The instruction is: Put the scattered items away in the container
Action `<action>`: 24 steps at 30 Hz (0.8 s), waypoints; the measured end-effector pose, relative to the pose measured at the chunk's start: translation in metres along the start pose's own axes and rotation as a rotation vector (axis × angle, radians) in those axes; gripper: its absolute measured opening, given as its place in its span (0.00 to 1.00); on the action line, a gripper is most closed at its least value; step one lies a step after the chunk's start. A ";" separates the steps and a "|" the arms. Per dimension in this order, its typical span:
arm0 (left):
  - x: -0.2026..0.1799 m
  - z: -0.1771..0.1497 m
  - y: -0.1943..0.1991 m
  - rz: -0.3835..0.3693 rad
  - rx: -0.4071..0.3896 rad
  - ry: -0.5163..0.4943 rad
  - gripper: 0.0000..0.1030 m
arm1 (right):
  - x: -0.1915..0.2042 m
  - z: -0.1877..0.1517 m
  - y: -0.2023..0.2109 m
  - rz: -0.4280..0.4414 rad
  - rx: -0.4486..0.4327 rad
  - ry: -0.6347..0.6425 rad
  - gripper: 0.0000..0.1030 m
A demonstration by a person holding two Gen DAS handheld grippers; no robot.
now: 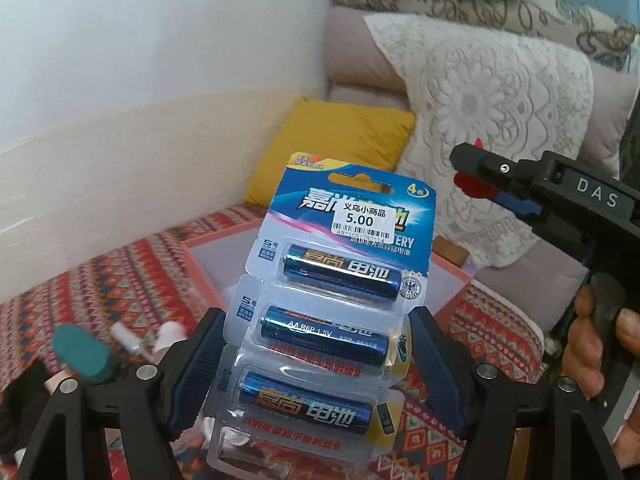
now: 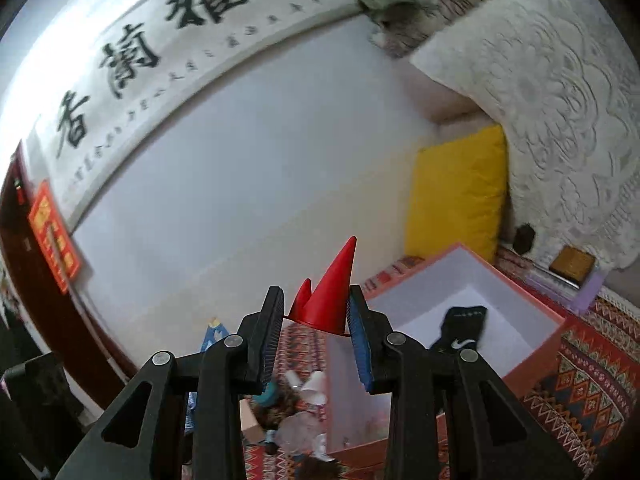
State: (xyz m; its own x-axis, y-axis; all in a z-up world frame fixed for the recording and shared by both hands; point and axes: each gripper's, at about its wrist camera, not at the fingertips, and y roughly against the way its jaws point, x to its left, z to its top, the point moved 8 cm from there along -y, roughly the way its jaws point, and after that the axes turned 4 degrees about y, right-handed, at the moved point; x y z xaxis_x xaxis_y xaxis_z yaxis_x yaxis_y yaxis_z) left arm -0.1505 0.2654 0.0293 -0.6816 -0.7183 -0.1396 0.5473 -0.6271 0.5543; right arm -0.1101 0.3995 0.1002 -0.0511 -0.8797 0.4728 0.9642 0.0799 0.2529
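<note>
Two tongs are up in the air over a sofa seat spread with a red patterned cover (image 1: 100, 280), beside a white lace cushion (image 1: 500, 100) and a yellow cushion (image 1: 340, 148) that leans in the corner against the wall. On the cover sits the open pink box (image 2: 532, 364), white inside, with a black sock (image 2: 460, 332) lying on its floor. Left tongs (image 1: 316, 356) pinch a blue card pack of batteries (image 1: 332, 280) by its side edges, the pack standing upright in front of the box with a white price sticker near its top. Right tongs (image 2: 316, 332) pinch a red cone (image 2: 332, 292) at its base, tip up, with a second smaller red tip showing just behind it; the cone hangs left of the box's near corner. Small loose things lie on the cover below both tongs, among them a teal piece (image 1: 82, 354) and some white bits (image 1: 168, 336), too blurred to tell apart.
</note>
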 end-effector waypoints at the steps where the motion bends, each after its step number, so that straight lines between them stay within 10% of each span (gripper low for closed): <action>1: -0.002 0.001 -0.011 -0.002 0.010 -0.003 0.74 | -0.006 -0.001 -0.005 -0.017 0.006 -0.001 0.33; 11: 0.003 0.000 -0.125 0.018 0.176 0.057 0.80 | -0.089 -0.027 -0.086 -0.088 0.153 -0.122 0.35; 15: 0.002 0.003 -0.125 0.019 0.152 0.069 0.80 | -0.110 -0.036 -0.098 -0.137 0.171 -0.191 0.80; 24: 0.014 0.009 -0.078 0.145 0.051 0.041 0.81 | -0.109 -0.039 -0.094 -0.105 0.177 -0.208 0.80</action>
State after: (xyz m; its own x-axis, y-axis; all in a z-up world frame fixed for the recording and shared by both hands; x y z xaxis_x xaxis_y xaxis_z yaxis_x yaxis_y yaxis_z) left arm -0.2071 0.3068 -0.0087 -0.5762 -0.8125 -0.0881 0.6122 -0.5005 0.6121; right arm -0.1849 0.4695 -0.0079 -0.2178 -0.7739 0.5947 0.8915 0.0902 0.4439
